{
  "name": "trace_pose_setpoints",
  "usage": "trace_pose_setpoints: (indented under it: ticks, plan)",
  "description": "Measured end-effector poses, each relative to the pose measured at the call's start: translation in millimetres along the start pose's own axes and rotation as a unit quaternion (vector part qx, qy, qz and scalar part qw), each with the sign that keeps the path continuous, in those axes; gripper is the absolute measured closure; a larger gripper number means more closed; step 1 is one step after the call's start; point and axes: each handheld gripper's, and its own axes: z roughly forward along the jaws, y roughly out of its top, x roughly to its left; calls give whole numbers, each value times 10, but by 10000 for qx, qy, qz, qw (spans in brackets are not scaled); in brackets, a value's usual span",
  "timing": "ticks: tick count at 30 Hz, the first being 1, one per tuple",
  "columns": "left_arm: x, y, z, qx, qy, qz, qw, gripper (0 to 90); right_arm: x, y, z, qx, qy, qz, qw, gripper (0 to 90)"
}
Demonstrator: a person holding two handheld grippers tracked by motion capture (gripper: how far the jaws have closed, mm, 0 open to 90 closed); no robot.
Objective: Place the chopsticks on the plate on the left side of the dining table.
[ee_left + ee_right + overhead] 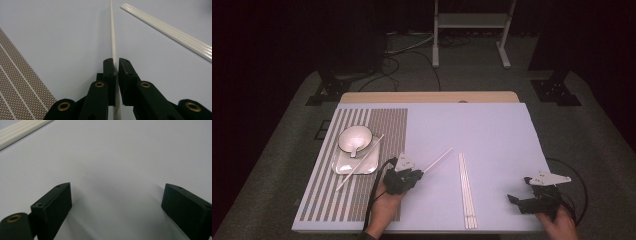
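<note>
Held thing: the left gripper (pixel 412 175) is clamping one white chopstick (pixel 437 160) near its lower end; the jaws are pressing on it from both sides.
Place: the chopstick is pointing up and away over the middle of the desk (pixel 492 125), toward the far edge.
Handling: likely light, stiff, smooth and round; it is probably prone to rolling or swivelling in a grip this far from its middle.
Better hold: nearer mid-length would be steadying it.
Right gripper (pixel 532 197): jaws standing wide apart, grasping nothing, near the desk's near right corner.
Spare sticks: a bundle of chopsticks (pixel 467 192) is lying just right of the left gripper, apart from it.
Left side: a bowl (pixel 355 138) is sitting on a plate (pixel 357 162) on the striped mat (pixel 382 125).
</note>
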Motion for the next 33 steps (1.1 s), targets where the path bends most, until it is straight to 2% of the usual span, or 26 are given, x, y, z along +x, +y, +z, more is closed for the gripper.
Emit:
trace_pose_setpoints:
  ticks: [5,16,33]
  plan:
    - [25,6,-65,-43,-79,-59,9999,849,1,0,0,-2,-2,2,10000,80]
    - [94,-5,-226,-144,-108,-139,9997,849,1,0,0,0,-3,2,10000,79]
    - [230,-69,-430,-245,1,-302,9992,848,1,0,-1,-1,-3,0,10000,80]
